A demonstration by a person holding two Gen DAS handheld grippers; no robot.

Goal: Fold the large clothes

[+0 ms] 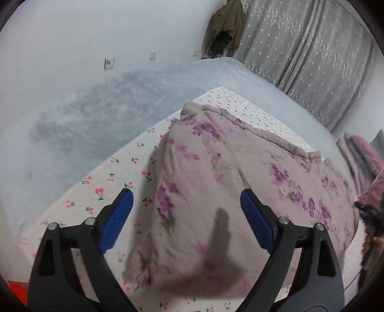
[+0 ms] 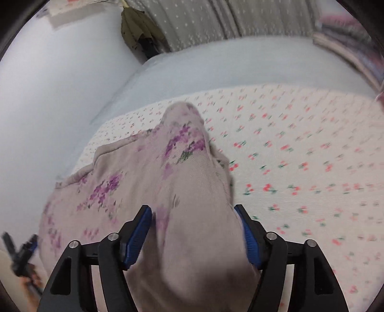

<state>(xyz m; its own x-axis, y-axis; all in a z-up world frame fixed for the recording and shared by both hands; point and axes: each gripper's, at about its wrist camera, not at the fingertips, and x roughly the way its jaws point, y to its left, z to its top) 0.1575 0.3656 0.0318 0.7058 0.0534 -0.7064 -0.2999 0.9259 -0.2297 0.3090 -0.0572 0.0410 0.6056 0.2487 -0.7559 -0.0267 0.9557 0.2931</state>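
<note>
Two grippers hang over a bed, each with black arms and blue ridged pads. The left gripper (image 1: 186, 204) is let go: its pads stand wide apart above the garment and nothing sits between them. The right gripper (image 2: 193, 216) has a thick hump of the garment between its pads; the cloth fills the gap and hides part of the right pad, but the view is blurred, so I cannot tell if the pads press on it.

The task's thing is a big padded garment (image 1: 240, 172), soft and puffy, dusty pink-grey with purple flower sprigs. It lies in a bunched heap on the bed sheet (image 1: 103, 192). A thick rolled hem runs along its far side. In the right wrist view one end rises in a rounded peak.

The sheet is white with small red cherries and lies flat. To the right of the garment it is wide and bare in the right wrist view. On the left a narrow strip of sheet shows before the edge.

Past the sheet lies a pale blue cover (image 2: 216, 67). Behind it hang grey curtains (image 1: 312, 48) with small white stars, and an olive jacket (image 1: 226, 21) hangs by the pale wall.

No writing can be read.
</note>
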